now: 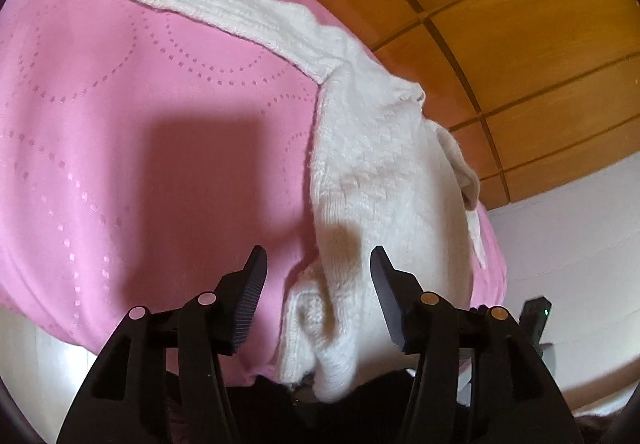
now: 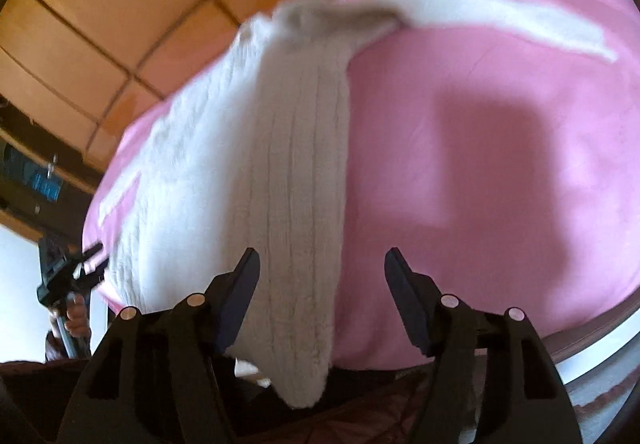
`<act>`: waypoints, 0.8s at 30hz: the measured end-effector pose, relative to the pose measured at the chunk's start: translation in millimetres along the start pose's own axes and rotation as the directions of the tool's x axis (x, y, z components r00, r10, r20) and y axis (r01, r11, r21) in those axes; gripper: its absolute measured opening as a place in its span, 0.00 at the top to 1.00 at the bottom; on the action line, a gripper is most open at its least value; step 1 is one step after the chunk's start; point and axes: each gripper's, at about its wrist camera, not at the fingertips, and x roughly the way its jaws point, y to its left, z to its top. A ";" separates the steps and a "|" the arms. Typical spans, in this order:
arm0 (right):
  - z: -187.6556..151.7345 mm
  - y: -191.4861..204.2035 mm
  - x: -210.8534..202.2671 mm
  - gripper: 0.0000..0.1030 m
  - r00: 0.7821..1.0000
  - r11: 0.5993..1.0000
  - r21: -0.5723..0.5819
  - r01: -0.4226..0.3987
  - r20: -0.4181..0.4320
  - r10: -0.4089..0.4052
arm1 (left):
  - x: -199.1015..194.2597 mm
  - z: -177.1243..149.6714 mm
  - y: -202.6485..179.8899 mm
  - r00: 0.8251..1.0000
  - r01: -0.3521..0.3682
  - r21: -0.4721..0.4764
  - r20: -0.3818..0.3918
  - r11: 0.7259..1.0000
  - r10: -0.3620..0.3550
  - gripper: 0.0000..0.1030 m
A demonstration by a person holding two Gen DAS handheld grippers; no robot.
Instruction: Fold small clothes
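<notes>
White knit is what we are folding — a small ribbed sweater (image 1: 372,164) lying on a pink cloth (image 1: 132,132) spread over the desk, one sleeve stretched away across the pink and its near end drooping over the front edge. Our left claw (image 1: 318,264) is released, pads apart above the bunched near corner, gripping nothing. Our right claw (image 2: 320,268) is likewise released, straddling the ribbed strip that hangs toward us, though that view is blurred. To do this step well, we judge, both claws should pinch only the top layer near the edge, at matching spots — then lift evenly so the knit neither stretches nor drags the cloth.
</notes>
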 end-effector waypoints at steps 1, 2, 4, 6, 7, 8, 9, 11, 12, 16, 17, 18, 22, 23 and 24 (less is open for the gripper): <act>-2.2 0.3 8.2 0.48 1.000 1.000 -0.004 0.000 -0.019 0.000 | 2.4 -2.4 -1.4 1.000 0.006 0.009 -0.004 1.000 -0.006 0.37; -4.1 1.3 13.0 0.51 1.000 1.000 -0.002 -0.013 -0.029 0.012 | 6.2 -5.9 -3.6 1.000 0.016 0.023 -0.013 1.000 -0.016 0.36; -7.1 1.8 19.9 0.66 0.998 0.999 0.006 -0.048 -0.028 0.049 | 13.5 -10.0 -8.9 0.999 0.031 0.058 -0.022 0.998 -0.030 0.36; -6.0 7.4 19.9 0.94 0.998 0.999 0.002 -0.054 -0.028 0.054 | 21.9 -12.1 -17.9 0.999 0.048 0.102 -0.028 0.994 -0.046 0.36; -3.6 10.9 16.4 0.95 0.998 0.998 -0.007 -0.057 -0.015 0.057 | 25.6 -14.5 -24.1 0.996 0.069 0.135 -0.059 0.988 -0.062 0.48; 0.4 16.7 8.0 0.95 0.997 0.997 -0.021 -0.076 0.012 0.076 | 28.3 -15.7 -31.8 0.994 0.084 0.176 -0.088 0.981 -0.069 0.64; 4.0 26.9 -9.2 0.95 0.993 0.994 -0.046 -0.104 0.057 0.107 | 28.9 -17.3 -40.7 0.992 0.088 0.228 -0.108 0.970 -0.064 0.88; 13.9 45.8 -50.4 0.95 0.974 0.982 -0.109 -0.154 0.152 0.170 | 20.5 -18.4 -57.3 0.995 0.069 0.306 -0.094 0.950 -0.042 0.95; 15.0 52.6 -71.4 0.95 0.960 0.974 -0.143 -0.177 0.195 0.203 | 11.9 -16.4 -62.1 0.994 0.091 0.304 -0.087 0.948 -0.067 0.96; 14.2 67.9 -128.8 0.96 0.923 0.951 -0.257 -0.170 0.296 0.245 | -43.3 -7.5 -85.4 0.980 0.187 0.330 -0.003 0.925 -0.197 0.96; 12.9 64.4 -127.8 0.96 0.932 0.955 -0.255 -0.152 0.284 0.224 | -50.4 -6.7 -86.0 0.978 0.199 0.324 -0.001 0.925 -0.210 0.96; 10.8 54.2 -117.8 0.96 0.948 0.964 -0.227 -0.135 0.252 0.192 | -53.3 -7.2 -83.6 0.977 0.204 0.319 -0.010 0.926 -0.212 0.96; -1.0 12.6 -62.9 0.96 0.990 0.994 -0.092 -0.054 0.125 0.065 | -28.2 -15.2 -49.4 0.997 0.074 0.234 -0.050 0.969 -0.064 0.96; -3.7 3.3 -49.9 0.96 0.994 0.998 -0.057 -0.034 0.101 0.040 | -19.1 -17.2 -41.3 0.998 0.026 0.214 -0.062 0.976 -0.013 0.96; -4.7 0.1 -43.6 0.96 0.996 0.999 -0.046 -0.019 0.090 0.023 | -11.5 -18.3 -34.6 0.997 -0.010 0.199 -0.077 0.980 0.026 0.96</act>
